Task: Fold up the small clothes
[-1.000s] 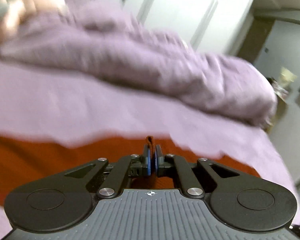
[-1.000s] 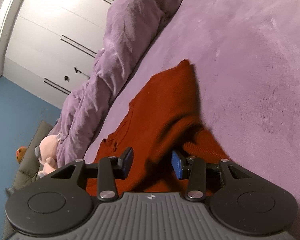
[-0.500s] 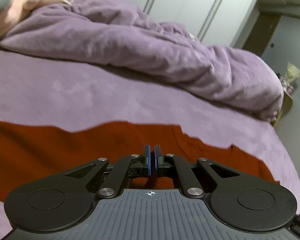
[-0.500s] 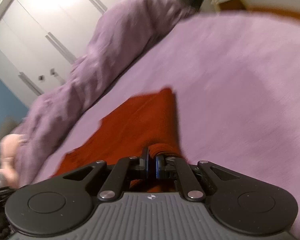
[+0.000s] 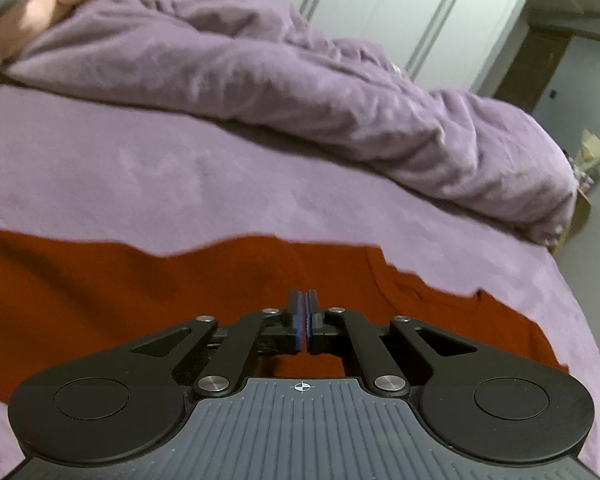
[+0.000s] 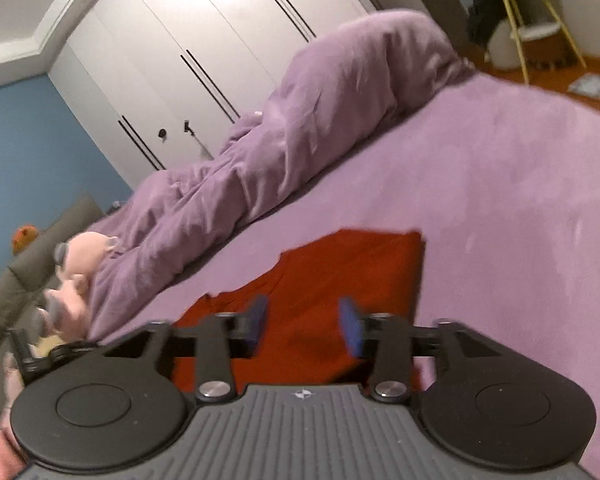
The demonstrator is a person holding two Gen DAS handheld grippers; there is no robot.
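Observation:
A rust-red garment lies flat on the purple bed sheet. It also shows in the right wrist view, with a squared corner at its far right. My left gripper is shut just above the garment, and no cloth shows between its blue pads. My right gripper is open and empty, and hovers over the garment's near part.
A bunched purple duvet runs along the far side of the bed. A pink plush toy sits at its end by a grey sofa. White wardrobe doors stand behind. A stool stands on the wooden floor past the bed.
My right gripper shut on the garment half a second ago and has now opened and let it go. My left gripper stays shut; the cloth seen between its pads a second ago is gone.

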